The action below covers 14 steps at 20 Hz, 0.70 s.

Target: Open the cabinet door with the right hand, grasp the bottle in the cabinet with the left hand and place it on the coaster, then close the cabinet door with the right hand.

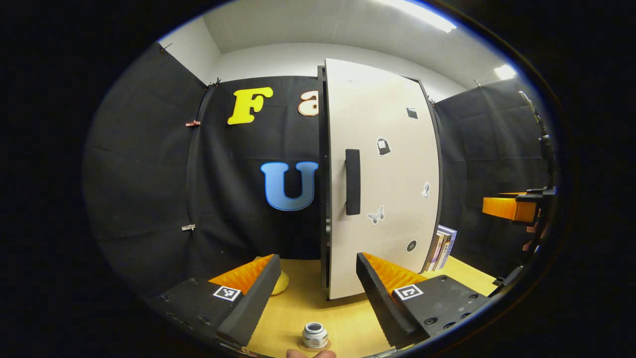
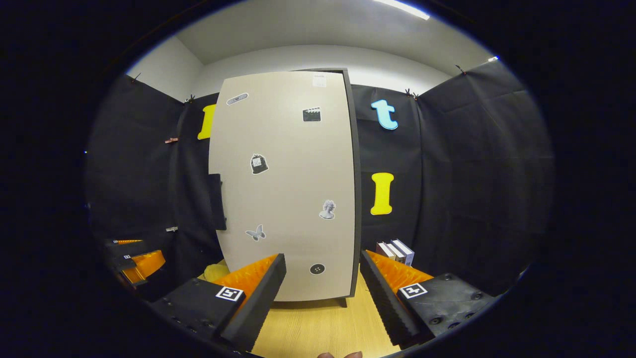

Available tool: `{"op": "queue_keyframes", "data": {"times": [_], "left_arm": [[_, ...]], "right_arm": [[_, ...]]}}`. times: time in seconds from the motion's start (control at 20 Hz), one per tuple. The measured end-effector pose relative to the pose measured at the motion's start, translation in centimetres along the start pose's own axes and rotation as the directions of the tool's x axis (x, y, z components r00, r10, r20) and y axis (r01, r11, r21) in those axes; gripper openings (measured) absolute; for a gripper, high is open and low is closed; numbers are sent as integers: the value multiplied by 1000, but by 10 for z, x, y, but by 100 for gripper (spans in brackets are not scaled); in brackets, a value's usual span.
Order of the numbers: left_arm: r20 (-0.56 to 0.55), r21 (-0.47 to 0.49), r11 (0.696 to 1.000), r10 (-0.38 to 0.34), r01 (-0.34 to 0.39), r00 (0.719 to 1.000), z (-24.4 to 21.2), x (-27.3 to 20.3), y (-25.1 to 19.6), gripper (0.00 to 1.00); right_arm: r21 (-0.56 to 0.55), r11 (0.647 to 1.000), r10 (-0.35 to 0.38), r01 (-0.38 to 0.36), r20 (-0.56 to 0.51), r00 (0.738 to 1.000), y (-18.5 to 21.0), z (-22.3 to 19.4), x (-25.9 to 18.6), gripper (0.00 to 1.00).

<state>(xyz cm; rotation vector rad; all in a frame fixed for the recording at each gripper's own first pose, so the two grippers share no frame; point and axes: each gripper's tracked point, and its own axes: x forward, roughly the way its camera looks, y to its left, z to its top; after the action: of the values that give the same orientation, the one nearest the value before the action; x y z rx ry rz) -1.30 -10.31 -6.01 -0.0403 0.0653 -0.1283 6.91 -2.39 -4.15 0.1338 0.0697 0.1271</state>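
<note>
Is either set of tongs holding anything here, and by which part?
Nothing is held. The left tongs and right tongs are both open and empty, facing the shut cabinet door.

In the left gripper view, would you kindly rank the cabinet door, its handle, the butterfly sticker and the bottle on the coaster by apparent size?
1. Cabinet door, by far the largest.
2. Handle.
3. Bottle; it sits nearer the camera, so its rank against the handle is unsure.
4. Butterfly sticker, smallest.

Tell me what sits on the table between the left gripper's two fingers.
In the left gripper view, the bottle stands on the coaster on the wooden table, in the gap of the open left gripper; beyond it is bare tabletop up to the cabinet door.
</note>
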Motion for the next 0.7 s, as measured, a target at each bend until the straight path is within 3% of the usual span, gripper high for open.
{"op": "queue_keyframes", "data": {"times": [0.7], "left_arm": [[-4, 19, 999, 40, -40, 999, 2, 1, -37, 96]], "right_arm": [[10, 999, 47, -47, -7, 999, -35, -1, 10, 98]]}}
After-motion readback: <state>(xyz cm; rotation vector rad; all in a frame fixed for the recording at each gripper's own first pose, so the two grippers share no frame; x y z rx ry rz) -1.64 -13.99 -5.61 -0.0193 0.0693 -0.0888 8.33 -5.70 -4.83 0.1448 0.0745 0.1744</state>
